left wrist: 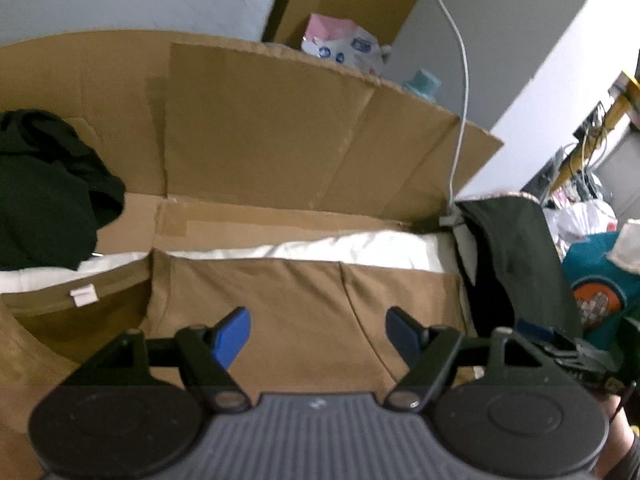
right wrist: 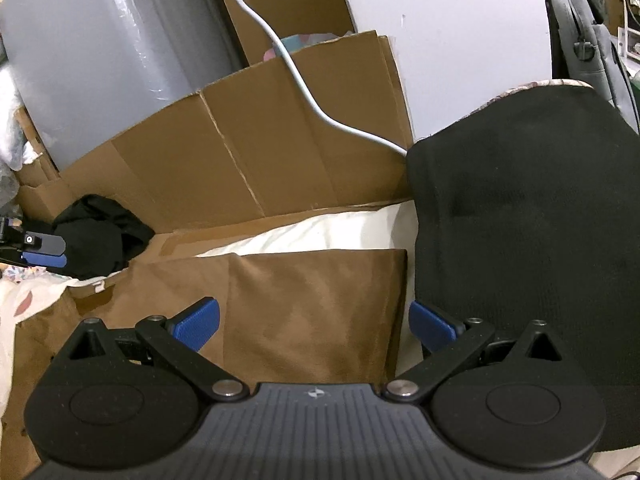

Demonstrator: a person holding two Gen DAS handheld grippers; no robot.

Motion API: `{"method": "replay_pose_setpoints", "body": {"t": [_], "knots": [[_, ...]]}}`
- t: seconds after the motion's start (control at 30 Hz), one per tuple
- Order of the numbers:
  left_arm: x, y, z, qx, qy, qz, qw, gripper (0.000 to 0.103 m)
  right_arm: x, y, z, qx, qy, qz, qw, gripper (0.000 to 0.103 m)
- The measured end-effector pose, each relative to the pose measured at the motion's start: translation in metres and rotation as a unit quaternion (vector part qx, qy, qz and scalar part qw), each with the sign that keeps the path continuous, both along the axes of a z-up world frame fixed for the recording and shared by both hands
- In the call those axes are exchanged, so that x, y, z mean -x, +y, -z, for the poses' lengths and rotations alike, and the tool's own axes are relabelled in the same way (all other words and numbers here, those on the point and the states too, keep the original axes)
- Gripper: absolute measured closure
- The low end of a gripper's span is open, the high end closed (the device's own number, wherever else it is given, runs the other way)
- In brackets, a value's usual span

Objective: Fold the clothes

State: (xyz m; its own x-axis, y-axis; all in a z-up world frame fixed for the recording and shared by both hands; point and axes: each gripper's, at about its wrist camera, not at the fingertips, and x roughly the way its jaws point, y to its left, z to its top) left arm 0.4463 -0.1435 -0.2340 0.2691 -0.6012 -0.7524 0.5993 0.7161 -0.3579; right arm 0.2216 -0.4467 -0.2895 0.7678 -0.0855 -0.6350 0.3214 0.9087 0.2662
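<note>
A brown T-shirt (left wrist: 304,300) lies spread on white bedding (left wrist: 360,246), its collar and white label (left wrist: 84,295) at the left. My left gripper (left wrist: 318,334) hovers over the shirt's middle, open, with nothing between its blue pads. In the right wrist view the same brown T-shirt (right wrist: 312,304) shows a straight right edge. My right gripper (right wrist: 315,325) hangs open just above that right part, and its right pad sits past the edge, over the white bedding (right wrist: 320,232). The left gripper's fingertips (right wrist: 44,258) show at the far left.
Cardboard sheets (left wrist: 280,132) stand behind the bedding. A crumpled black garment (left wrist: 44,192) lies at the left, also seen as a black garment (right wrist: 100,232). A black cloth-covered seat back (right wrist: 520,220) rises close on the right. A white cable (right wrist: 304,92) hangs across. A teal box (left wrist: 596,280) sits far right.
</note>
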Motion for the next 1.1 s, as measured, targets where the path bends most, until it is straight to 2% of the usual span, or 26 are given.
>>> {"method": "replay_pose_setpoints", "body": {"t": [0.2,0.37,0.67,0.8,0.9,1.0,1.1], "knots": [[0.005,-0.024,0.01,-0.001,0.001,0.012,0.9999,0.026,0.001,-0.013,0.011,-0.035,-0.002,0.008,0.999,0.0],[0.012,-0.047,0.023,0.031,0.015,0.026,0.9991,0.026,0.004,-0.014,0.017,-0.02,-0.012,0.009,1.0,0.0],[0.023,-0.057,0.067,0.018,0.035,0.022,0.999,0.026,0.001,-0.014,0.032,-0.025,-0.009,0.003,1.0,0.0],[0.026,-0.057,0.078,0.009,0.035,0.027,0.999,0.026,0.002,-0.016,0.037,-0.026,-0.013,0.01,1.0,0.0],[0.027,-0.058,0.084,0.012,0.044,0.029,0.9985,0.026,0.004,-0.02,0.039,-0.051,-0.032,0.019,0.998,0.0],[0.027,-0.062,0.088,0.01,0.049,0.031,0.9983,0.033,0.002,-0.021,0.042,-0.072,-0.027,0.014,0.997,0.0],[0.025,-0.065,0.09,0.021,0.062,0.029,0.9975,0.039,0.001,-0.019,0.045,-0.065,-0.023,0.009,0.998,0.0]]}}
